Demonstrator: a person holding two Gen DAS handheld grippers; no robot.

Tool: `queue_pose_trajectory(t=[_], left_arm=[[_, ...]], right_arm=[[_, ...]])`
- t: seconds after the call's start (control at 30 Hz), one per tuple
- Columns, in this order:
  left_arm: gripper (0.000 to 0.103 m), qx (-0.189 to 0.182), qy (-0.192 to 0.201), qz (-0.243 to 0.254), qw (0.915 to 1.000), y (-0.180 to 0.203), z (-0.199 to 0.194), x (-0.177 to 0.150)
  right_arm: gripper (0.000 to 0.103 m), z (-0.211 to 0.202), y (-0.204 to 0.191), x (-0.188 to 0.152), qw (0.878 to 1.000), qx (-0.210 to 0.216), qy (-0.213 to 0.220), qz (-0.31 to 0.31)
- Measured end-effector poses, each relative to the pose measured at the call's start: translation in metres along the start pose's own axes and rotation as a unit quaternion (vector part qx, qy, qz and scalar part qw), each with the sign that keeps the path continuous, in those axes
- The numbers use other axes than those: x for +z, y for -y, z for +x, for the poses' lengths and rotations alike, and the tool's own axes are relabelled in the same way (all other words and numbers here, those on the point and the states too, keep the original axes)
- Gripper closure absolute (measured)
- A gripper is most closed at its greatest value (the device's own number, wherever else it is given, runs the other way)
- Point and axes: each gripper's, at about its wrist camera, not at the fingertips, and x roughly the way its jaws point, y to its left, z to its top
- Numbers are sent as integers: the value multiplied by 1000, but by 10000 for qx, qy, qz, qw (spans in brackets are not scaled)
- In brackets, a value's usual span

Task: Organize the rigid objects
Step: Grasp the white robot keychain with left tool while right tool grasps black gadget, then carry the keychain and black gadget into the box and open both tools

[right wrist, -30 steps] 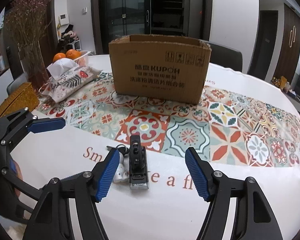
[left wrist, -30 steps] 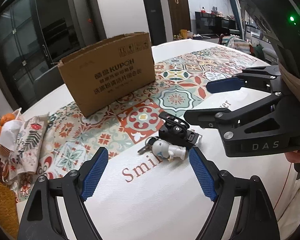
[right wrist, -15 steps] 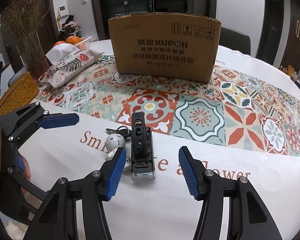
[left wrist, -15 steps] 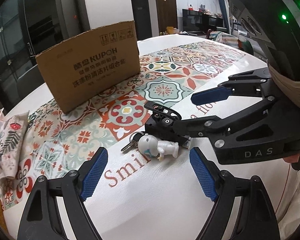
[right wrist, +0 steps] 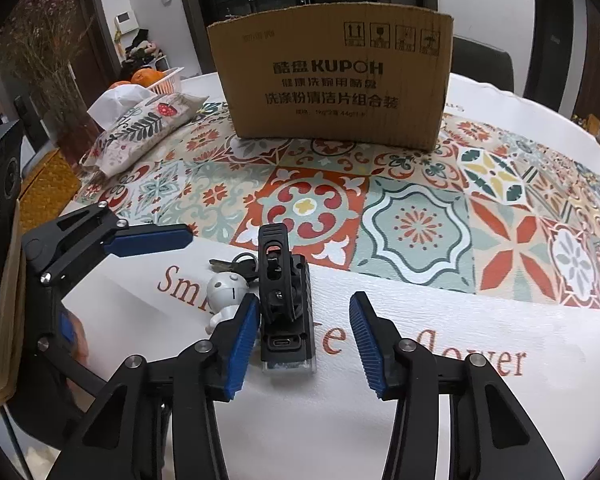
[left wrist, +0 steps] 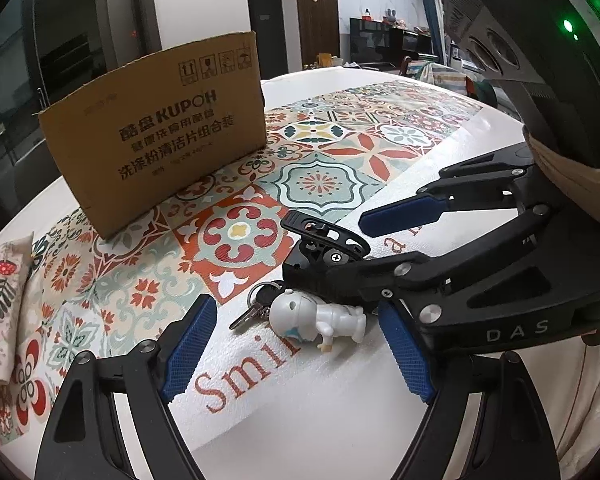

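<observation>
- The right tongs (right wrist: 304, 336) are closing around the black clip-topped device (right wrist: 286, 300) on the white worktop (right wrist: 440, 400); the right pad has not touched it.
- The left tongs (left wrist: 296, 350) stand wide, near the white figurine keychain (left wrist: 320, 318), just beside that device.

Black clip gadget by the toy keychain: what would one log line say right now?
right gripper: jaws closing around black clip device, no grip yet | left gripper: open over white figurine keychain | cardboard box: behind
</observation>
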Motion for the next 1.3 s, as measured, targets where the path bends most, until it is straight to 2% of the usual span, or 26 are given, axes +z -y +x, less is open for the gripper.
queue_pose_trajectory(t=[0.23, 0.33, 0.4, 0.47, 0.67, 1.07, 1.3], left_arm=[[24, -122, -152, -17, 9998, -3, 10, 3], [30, -231, -225, -36, 9995, -4, 15, 5], [36, -244, -266, -21, 9993, -3, 17, 6], [38, -275, -320, 14, 9991, -1, 19, 6], [49, -284, -402, 189, 9986, 7, 22, 7], [49, -72, -400, 138, 9991, 14, 17, 5], [49, 270, -320, -508, 9978, 5, 8, 6]], right_arm=[[58, 11, 0, 3, 9998, 158, -95, 16], [60, 15, 3, 5, 9996, 222, -136, 82], [67, 17, 5, 5, 9994, 269, -166, 112], [71, 19, 6, 4, 9993, 287, -218, 113], [72, 15, 9, -1, 9996, 182, -190, 80], [73, -2, 18, -14, 9998, -55, -78, 202], [73, -8, 24, -16, 9989, -66, 19, 455]])
